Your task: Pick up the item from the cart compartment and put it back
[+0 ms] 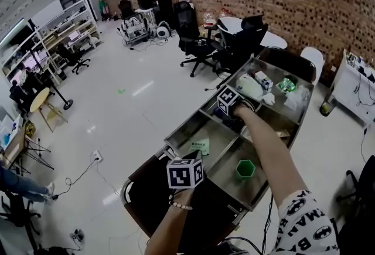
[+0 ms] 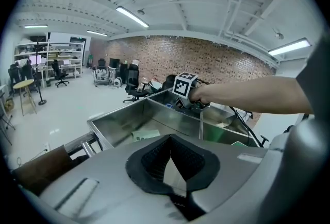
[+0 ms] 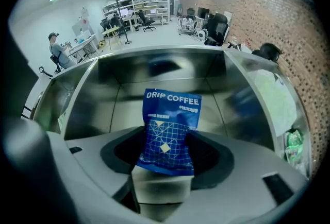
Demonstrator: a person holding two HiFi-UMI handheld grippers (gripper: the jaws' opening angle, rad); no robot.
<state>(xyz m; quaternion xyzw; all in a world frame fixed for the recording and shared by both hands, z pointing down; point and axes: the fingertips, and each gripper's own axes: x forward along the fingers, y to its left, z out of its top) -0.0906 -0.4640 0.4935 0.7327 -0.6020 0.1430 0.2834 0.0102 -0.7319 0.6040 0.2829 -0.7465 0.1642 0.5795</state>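
A blue drip coffee packet (image 3: 171, 115) stands between the jaws of my right gripper (image 3: 165, 140), down inside a steel cart compartment (image 3: 98, 102). The pads stand a little apart from its edges, so the gripper is open. From the head view, my right gripper (image 1: 233, 119) reaches steeply down into the cart's middle compartment and hides the packet. My left gripper (image 1: 195, 158) hovers over the near end of the cart (image 1: 176, 131). Its jaws (image 2: 170, 139) meet at the tips, shut, with nothing between them. My right gripper (image 2: 188, 100) also shows ahead in the left gripper view.
A green leaflet (image 1: 200, 145) lies in the near left compartment and a green hexagonal cup (image 1: 245, 169) in the near right one. The far compartment holds a white bag (image 1: 251, 87) and several small packets. Office chairs (image 1: 196, 43) stand beyond the cart.
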